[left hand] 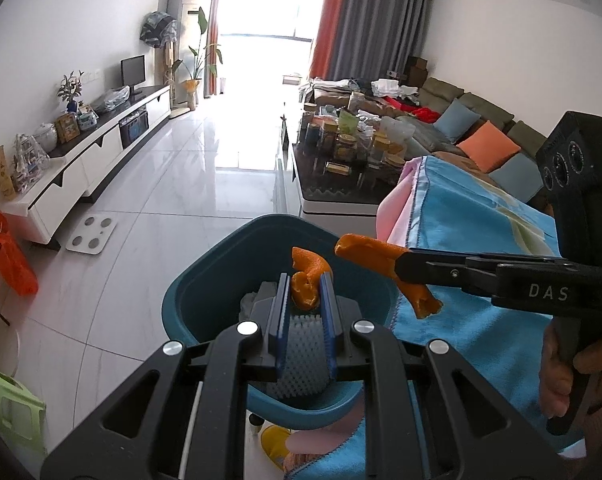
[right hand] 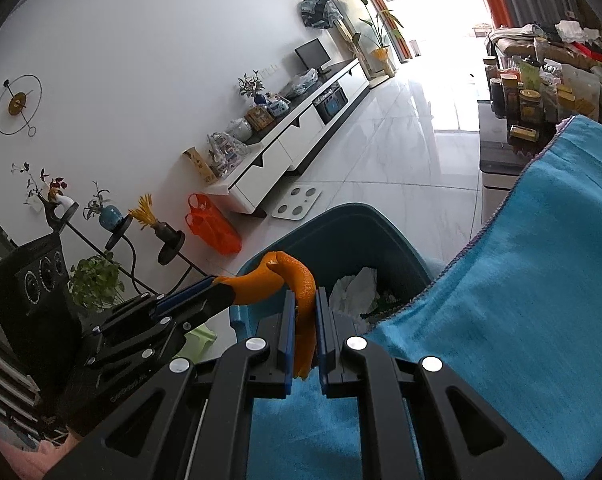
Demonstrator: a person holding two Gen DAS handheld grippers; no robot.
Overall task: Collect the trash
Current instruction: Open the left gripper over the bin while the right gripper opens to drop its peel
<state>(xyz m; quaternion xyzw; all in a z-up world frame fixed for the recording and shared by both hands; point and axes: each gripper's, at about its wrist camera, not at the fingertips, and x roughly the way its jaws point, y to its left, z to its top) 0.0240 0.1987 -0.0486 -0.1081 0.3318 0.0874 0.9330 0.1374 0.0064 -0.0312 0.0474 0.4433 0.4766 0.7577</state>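
A teal waste bin (left hand: 189, 280) stands on the floor beside a table draped in blue cloth (left hand: 473, 216). My left gripper (left hand: 305, 282) is over the bin, shut on a curled piece of orange peel (left hand: 311, 266). From the right, my right gripper (left hand: 399, 266) hangs at the bin's right rim, shut on a longer strip of orange peel (left hand: 365, 250). In the right wrist view, the right gripper (right hand: 304, 296) pinches its peel (right hand: 303, 280) above the bin (right hand: 341, 216), and the left gripper (right hand: 221, 286) holds its peel (right hand: 257, 280) at the left. Crumpled white paper (right hand: 357, 288) lies inside the bin.
A white bathroom scale (left hand: 91, 234) and an orange mesh bag (left hand: 9, 256) lie on the tiled floor by a long white TV cabinet (left hand: 85, 168). A coffee table crowded with jars (left hand: 353, 148) and a sofa (left hand: 481, 128) stand beyond. A green stool (left hand: 9, 408) is at lower left.
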